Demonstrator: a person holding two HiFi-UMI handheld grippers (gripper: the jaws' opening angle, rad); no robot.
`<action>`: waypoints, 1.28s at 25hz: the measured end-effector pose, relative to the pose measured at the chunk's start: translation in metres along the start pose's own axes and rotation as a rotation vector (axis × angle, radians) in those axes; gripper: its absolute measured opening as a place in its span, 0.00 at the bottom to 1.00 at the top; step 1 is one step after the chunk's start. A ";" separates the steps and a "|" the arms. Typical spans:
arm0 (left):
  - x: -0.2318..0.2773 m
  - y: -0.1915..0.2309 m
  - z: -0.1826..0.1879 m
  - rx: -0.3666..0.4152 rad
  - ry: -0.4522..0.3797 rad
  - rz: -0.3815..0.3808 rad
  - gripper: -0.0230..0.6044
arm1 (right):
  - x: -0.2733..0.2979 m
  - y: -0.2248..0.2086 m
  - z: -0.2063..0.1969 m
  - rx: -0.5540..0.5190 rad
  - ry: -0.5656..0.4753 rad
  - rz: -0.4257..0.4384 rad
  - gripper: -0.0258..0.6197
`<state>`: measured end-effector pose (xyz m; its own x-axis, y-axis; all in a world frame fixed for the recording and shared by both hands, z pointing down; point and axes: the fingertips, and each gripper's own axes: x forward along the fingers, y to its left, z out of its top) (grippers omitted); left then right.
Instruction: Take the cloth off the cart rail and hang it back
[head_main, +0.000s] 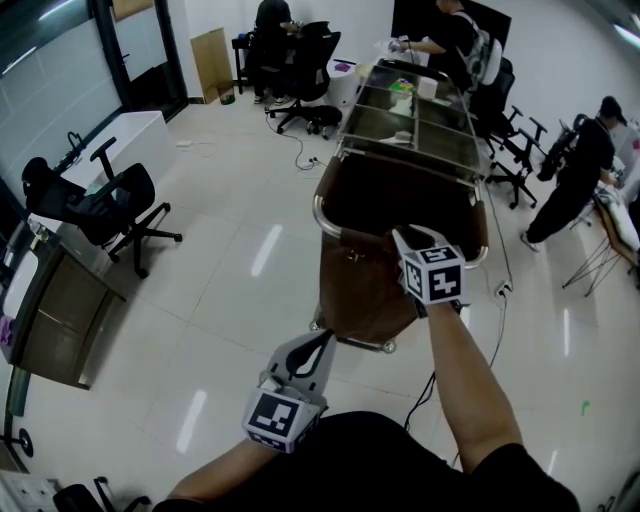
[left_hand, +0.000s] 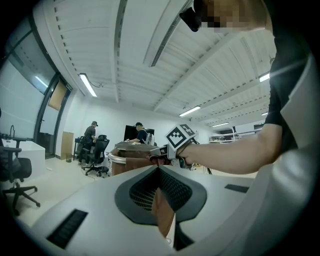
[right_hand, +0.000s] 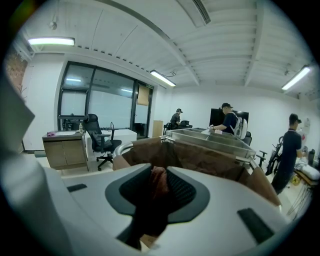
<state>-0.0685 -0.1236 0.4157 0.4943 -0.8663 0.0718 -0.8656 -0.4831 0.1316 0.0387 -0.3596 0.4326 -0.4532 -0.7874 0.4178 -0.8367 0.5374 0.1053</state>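
One crumpled brown cloth (head_main: 362, 290) hangs over the rail (head_main: 318, 212) of one cart (head_main: 425, 135), centre frame. The right gripper (head_main: 397, 237) has narrow jaws pinching its top fold. The left gripper (head_main: 322, 340) has jaws closed on its lower edge.

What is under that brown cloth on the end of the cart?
The cloth drapes over the cart rail, which curves out bare at the left. The rail beneath it and the cart's end behind are covered. The right tongs pinch its top.

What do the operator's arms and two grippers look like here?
The left gripper and right gripper have pale grey shells with dark, ribbed pads. Each carries a cube with black-and-white square markers. The person wears a black short-sleeved top; the forearms are bare.
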 end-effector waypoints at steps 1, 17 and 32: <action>0.000 0.000 0.000 -0.001 -0.001 -0.001 0.04 | 0.000 0.000 0.000 0.009 -0.004 0.008 0.23; 0.005 -0.018 -0.003 0.040 0.013 -0.035 0.04 | -0.056 0.014 0.041 0.077 -0.188 0.124 0.32; 0.008 -0.046 0.003 0.049 0.001 -0.074 0.04 | -0.240 0.058 0.044 0.150 -0.496 0.327 0.05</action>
<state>-0.0250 -0.1085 0.4070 0.5575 -0.8276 0.0647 -0.8293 -0.5518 0.0882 0.0861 -0.1526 0.2989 -0.7530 -0.6546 -0.0666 -0.6477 0.7552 -0.1008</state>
